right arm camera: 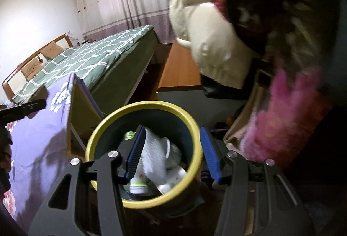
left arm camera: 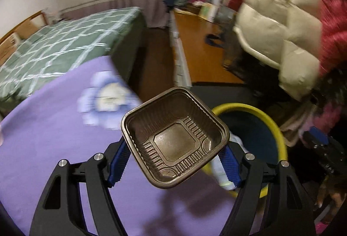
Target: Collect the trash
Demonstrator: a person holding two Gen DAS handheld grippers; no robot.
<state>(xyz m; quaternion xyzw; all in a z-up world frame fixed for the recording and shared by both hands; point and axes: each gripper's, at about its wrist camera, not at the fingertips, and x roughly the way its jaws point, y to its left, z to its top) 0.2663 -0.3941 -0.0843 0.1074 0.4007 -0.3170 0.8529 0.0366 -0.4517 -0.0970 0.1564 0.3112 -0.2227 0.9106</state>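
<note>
My left gripper (left arm camera: 174,156) is shut on a square brown plastic tray (left arm camera: 174,137), empty and tilted, held above the edge of the purple flowered tablecloth (left arm camera: 43,149). Just to its right stands a dark trash bin with a yellow rim (left arm camera: 279,138). In the right wrist view my right gripper (right arm camera: 173,151) is open and empty, hovering right over the bin (right arm camera: 104,127). Inside the bin lie a white paper towel (right arm camera: 154,157), a white cup (right arm camera: 173,153) and a green-and-white wrapper (right arm camera: 138,184).
A bed with a green checked cover (left arm camera: 54,47) stands behind the table. A wooden desk (left arm camera: 201,51) with clutter is at the back. Cream and pink padded jackets (left arm camera: 282,25) hang close on the right, above the bin. The table corner (right arm camera: 74,84) is next to the bin.
</note>
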